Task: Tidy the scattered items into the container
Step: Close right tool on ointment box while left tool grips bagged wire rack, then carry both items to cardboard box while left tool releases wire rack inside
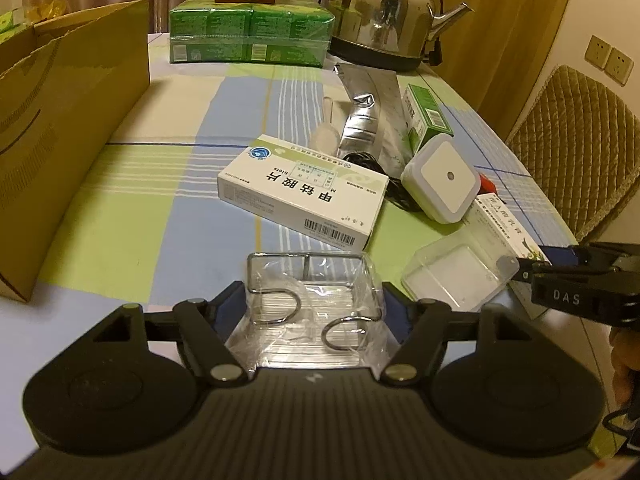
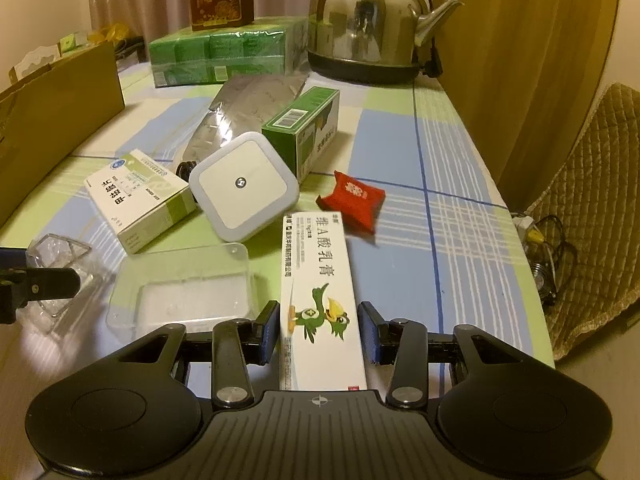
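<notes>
Left wrist view: the left gripper (image 1: 314, 312) is straddling a clear plastic packet holding bent chrome wire hooks (image 1: 312, 304). The blue pads are sitting against the packet's sides, so the tool reads as clenched on it, though the crinkled film makes firm contact hard to confirm. The brown cardboard box (image 1: 68, 132), which I judge to be the container, is standing open at far left, well apart from the packet. A white-and-green medicine carton (image 1: 304, 192) is lying just beyond the packet.

Right wrist view: the right gripper (image 2: 319, 330) is sitting released, jaws spread either side of a long white ointment carton printed with a green cartoon bird (image 2: 320, 300), with a visible gap on each side. A clear lidded plastic case (image 2: 184, 284) is lying just left of it, and a white square night-light (image 2: 244, 184) beyond.

Judgement on technique: close the right jaws squarely across the carton's narrow width, keeping the left finger off the clear case. The packet is soft, so lift it slowly and clear the box wall before releasing.
</notes>
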A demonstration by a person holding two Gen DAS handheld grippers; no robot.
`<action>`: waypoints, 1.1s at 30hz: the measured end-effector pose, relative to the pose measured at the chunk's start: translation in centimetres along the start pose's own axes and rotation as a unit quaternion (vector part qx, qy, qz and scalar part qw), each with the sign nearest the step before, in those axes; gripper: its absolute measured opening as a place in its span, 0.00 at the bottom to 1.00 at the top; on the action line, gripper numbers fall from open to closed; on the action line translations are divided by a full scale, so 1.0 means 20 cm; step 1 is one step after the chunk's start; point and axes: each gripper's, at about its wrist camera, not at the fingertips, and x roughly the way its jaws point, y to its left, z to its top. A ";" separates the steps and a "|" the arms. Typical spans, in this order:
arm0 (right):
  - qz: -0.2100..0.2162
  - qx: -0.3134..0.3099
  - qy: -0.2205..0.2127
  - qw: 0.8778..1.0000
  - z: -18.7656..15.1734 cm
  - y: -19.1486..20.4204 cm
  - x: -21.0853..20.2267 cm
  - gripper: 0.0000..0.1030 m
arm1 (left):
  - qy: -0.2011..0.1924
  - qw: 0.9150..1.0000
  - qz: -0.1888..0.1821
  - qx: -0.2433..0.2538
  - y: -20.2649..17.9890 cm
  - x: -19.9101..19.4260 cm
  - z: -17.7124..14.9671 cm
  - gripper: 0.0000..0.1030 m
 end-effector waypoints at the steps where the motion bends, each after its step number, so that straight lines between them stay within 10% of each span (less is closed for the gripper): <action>1: 0.000 0.001 0.001 1.000 0.00 0.00 0.00 0.38 | 0.000 1.000 0.001 0.003 0.00 0.00 0.00 0.65; 14: -0.002 0.005 0.003 1.000 -0.01 0.00 -0.01 0.36 | -0.002 0.998 0.027 0.061 -0.05 0.06 -0.02 0.74; 33: -0.020 0.016 -0.008 1.000 -0.04 0.00 -0.10 0.34 | -0.007 0.997 0.015 0.073 -0.05 -0.07 -0.04 0.59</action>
